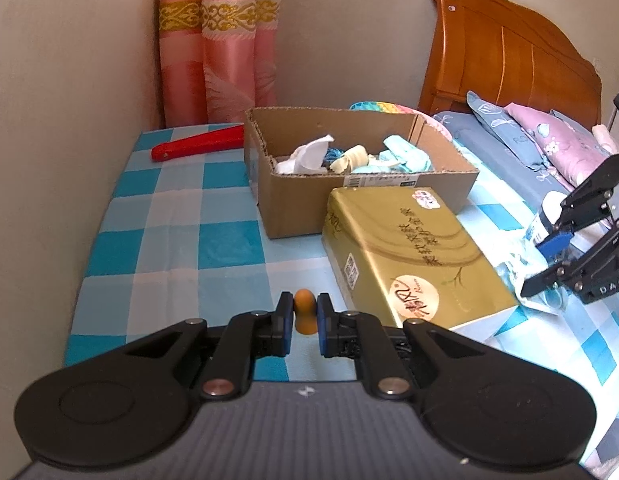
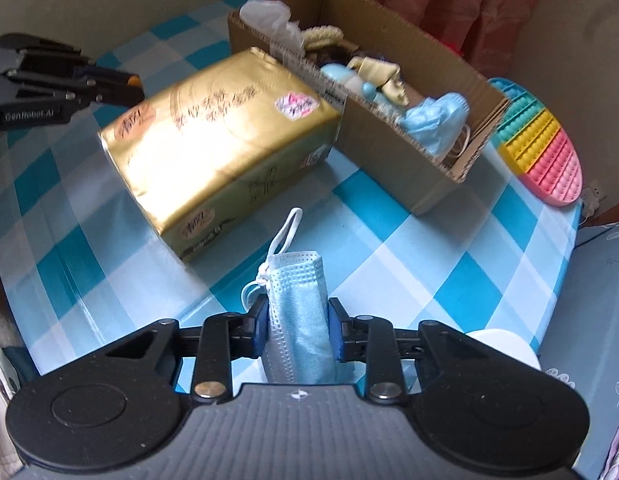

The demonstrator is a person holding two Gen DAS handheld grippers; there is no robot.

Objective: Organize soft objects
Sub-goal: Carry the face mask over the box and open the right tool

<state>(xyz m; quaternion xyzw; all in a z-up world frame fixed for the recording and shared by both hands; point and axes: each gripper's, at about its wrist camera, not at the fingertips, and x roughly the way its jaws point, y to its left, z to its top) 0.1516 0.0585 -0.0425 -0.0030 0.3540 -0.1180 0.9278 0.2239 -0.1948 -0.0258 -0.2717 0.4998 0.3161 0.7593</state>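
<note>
The right gripper (image 2: 297, 330) has its jaws clamped on a folded light-blue face mask (image 2: 299, 312), whose white ear loops (image 2: 283, 236) stick out past the tips. No earlier view is on hand to compare. The mask sits above the blue-and-white checked surface (image 2: 409, 248), just in front of the gold tissue pack (image 2: 225, 140).

The left gripper (image 1: 303, 322) has its jaws closed on a small orange pear-shaped soft toy (image 1: 304, 312), held just to the left of the near corner of the tissue pack (image 1: 413, 256).

Behind the tissue pack and touching it stands an open cardboard box (image 1: 301, 204). It holds a heap of soft things: white crumpled material (image 1: 305, 156), a cream piece (image 1: 351, 160) and pale blue cloth items (image 1: 405, 156). In the right wrist view a rainbow-coloured bubble-pop mat (image 2: 537, 140) lies just beyond the far side of the box. A red flat object (image 1: 197, 145) lies on the surface left of the box, near a pink curtain (image 1: 217, 40). To the right of the tissue pack, past the surface's edge, is a bed with patterned pillows (image 1: 549, 140) and a wooden headboard (image 1: 505, 48).
</note>
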